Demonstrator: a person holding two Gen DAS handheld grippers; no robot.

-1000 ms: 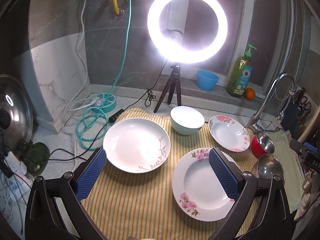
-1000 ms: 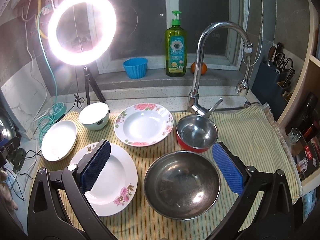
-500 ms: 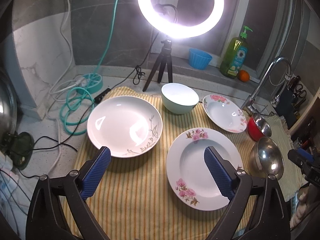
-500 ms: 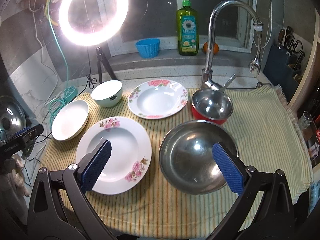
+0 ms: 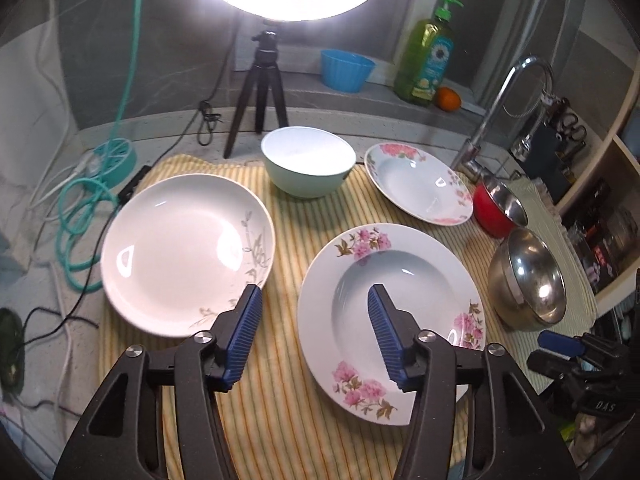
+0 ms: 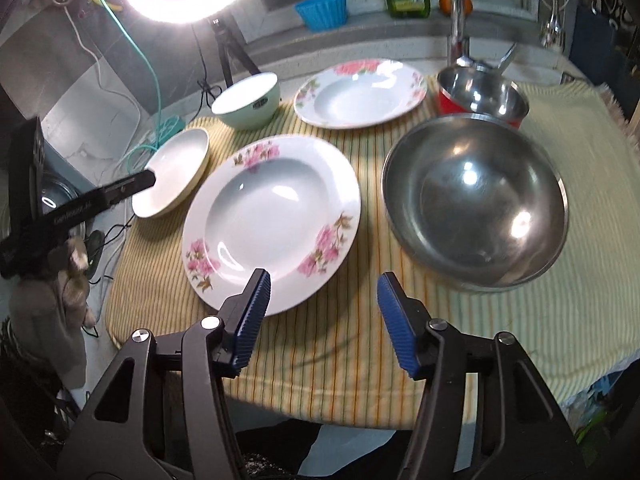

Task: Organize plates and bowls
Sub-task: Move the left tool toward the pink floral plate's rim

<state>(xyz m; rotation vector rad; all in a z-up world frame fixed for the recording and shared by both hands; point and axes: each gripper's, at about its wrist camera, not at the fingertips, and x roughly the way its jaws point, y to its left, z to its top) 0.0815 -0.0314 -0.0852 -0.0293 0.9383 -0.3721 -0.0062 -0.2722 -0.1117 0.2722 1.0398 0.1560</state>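
Note:
On the striped cloth lie a white plate with a grey plant motif, a mint bowl, a near pink-flowered plate and a far one. My left gripper hovers over the near plate's left rim. Its jaws are closing, and the pads touch nothing. In the right wrist view, my right gripper hangs over the near edge of that plate, left of the large steel bowl. Its jaws are closing too, pressing on nothing. A red bowl with a steel lining sits behind.
A ring light on a tripod stands behind the mint bowl. The faucet, soap bottle, blue cup and an orange line the back. Coiled teal hose and cables lie left of the cloth. Shelves stand at right.
Both grippers have sunk toward the cloth and tipped downward, so the dishes look larger. Both pairs of jaws have narrowed from wide open to about half as wide.

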